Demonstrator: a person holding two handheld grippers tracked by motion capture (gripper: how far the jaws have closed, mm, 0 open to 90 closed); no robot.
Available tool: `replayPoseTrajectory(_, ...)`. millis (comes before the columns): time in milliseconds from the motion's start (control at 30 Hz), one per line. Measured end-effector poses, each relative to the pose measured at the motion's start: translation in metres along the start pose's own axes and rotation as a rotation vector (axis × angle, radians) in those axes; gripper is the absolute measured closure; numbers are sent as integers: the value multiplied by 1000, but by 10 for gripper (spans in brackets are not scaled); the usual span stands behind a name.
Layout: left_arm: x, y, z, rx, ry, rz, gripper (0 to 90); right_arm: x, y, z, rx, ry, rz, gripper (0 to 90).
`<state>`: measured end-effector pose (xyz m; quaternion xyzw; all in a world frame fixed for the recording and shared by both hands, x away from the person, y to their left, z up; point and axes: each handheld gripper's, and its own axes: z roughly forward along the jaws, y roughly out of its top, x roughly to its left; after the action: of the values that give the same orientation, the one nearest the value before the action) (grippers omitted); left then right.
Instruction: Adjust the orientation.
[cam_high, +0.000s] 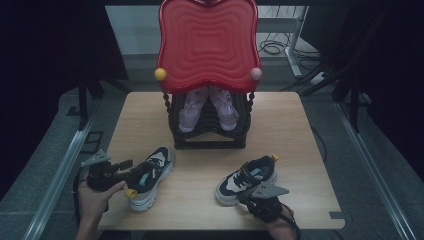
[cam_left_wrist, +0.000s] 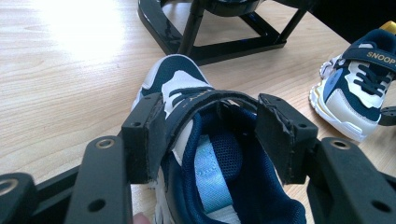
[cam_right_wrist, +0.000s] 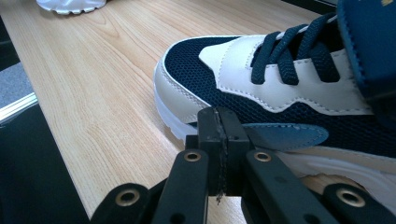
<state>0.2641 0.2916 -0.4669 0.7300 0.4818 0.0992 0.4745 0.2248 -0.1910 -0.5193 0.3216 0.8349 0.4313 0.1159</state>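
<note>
Two navy-and-white sneakers on a wooden desk (cam_high: 200, 200).
Left gripper (cam_left_wrist: 210, 135) fingers clamp the left sneaker's (cam_high: 150, 177) collar; right gripper (cam_right_wrist: 218, 144) fingers pressed together, empty, beside the right sneaker (cam_right_wrist: 289, 93).

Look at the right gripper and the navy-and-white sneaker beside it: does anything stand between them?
Nothing visible does. The right gripper, jaws shut and empty, sits right beside the right sneaker, with only bare table around. Whether they touch cannot be told.
</note>
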Motion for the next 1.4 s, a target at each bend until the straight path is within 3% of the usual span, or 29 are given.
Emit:
replayPoseTrajectory(767,0,0,0,1,1,3,431,7,10,22,-38,-50,40,897)
replayPoseTrajectory(1400,1,-1,0,0,2,1,429,12,22,42,-53,-99,36,898)
